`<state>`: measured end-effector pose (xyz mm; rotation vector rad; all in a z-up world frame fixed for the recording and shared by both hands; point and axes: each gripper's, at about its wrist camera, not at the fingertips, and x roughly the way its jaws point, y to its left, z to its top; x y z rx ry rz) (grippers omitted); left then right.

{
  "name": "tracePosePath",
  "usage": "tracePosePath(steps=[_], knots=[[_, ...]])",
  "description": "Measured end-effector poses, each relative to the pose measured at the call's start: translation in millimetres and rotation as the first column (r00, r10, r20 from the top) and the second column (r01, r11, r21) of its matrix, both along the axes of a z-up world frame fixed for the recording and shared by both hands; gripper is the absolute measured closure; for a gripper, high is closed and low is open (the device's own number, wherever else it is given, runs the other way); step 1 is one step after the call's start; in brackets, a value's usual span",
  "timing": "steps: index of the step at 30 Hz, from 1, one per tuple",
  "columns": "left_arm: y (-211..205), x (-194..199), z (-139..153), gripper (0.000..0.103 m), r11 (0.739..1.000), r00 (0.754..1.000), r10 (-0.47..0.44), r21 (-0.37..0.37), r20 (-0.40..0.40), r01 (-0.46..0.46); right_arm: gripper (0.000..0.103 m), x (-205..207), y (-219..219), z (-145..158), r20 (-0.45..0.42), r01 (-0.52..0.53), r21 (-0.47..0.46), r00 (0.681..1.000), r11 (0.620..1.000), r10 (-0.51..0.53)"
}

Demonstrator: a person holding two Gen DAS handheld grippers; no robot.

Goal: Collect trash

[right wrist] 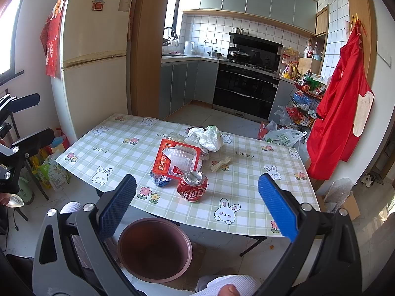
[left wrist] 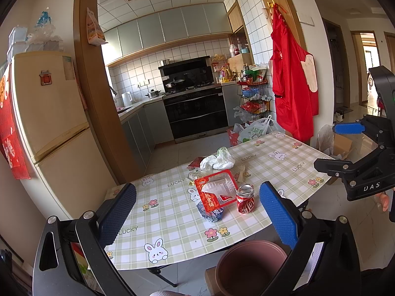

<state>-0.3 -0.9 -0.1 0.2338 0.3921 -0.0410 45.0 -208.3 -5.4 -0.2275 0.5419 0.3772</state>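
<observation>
Trash lies on the checked table [left wrist: 172, 222] [right wrist: 118, 153]: a crushed red can [left wrist: 245, 199] [right wrist: 193, 186], a red food tray with a clear lid [left wrist: 216, 191] [right wrist: 178, 159], a crumpled blue wrapper [left wrist: 212, 214] [right wrist: 160, 180], a white plastic bag [left wrist: 218, 160] [right wrist: 209, 138] and a pale glove-like scrap [left wrist: 241, 172] [right wrist: 221, 164]. A brown bin [left wrist: 249, 266] [right wrist: 154, 249] stands on the floor at the table's near edge. My left gripper [left wrist: 197, 212] and right gripper [right wrist: 197, 202] hover open short of the table, holding nothing.
A cream fridge [left wrist: 49, 113] [right wrist: 93, 54] stands left of the table. A red apron [left wrist: 291, 83] [right wrist: 340, 113] hangs on the right wall. Bags [left wrist: 254, 129] and a wire rack [right wrist: 306, 103] sit beyond the table's far side. A cardboard box [right wrist: 345, 204] lies at right.
</observation>
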Motion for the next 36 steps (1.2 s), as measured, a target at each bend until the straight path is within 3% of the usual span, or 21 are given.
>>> tracePosePath(steps=[10,14,17,19,22,27,36], knots=[[11.9,3.7,-2.4,0.005,1.0,1.0,-0.013,-0.029,0.001,0.013,0.005,-0.3,0.6,-9.2,-0.002,0.02,0.019,1.0,1.0,-0.02],[16.9,4.8,-5.5,0.005,0.999,1.0,-0.002,-0.048,0.012,0.002,0.005,8.4,-14.4,-22.1,-0.007,0.064,0.127,0.998,0.99,-0.064],[17.1,12.5,-25.3,0.005,0.996,1.0,-0.003,-0.087,-0.012,0.002,0.005,17.0,-30.1,-40.2,-0.036,0.115,0.223,0.993,0.968,-0.11],[20.0,17.2,-41.2,0.005,0.993,1.0,-0.008,-0.118,-0.016,0.006,0.005,22.8,-36.4,-53.4,-0.057,0.137,0.238,0.99,0.961,-0.127],[21.5,26.2,-69.8,0.005,0.992,1.0,0.018,-0.123,-0.022,-0.021,0.005,32.1,-39.9,-77.0,-0.093,0.164,0.234,0.985,0.958,-0.146],[34.9,53.2,-115.5,0.005,0.981,0.992,0.048,-0.184,-0.114,-0.069,0.005,53.1,-38.9,-115.0,-0.184,0.182,0.234,0.973,0.955,-0.14],[64.4,97.8,-168.8,0.005,0.961,0.966,0.129,-0.211,-0.225,-0.177,0.005,84.5,-26.9,-168.5,-0.253,0.192,0.165,0.956,0.967,-0.147]])
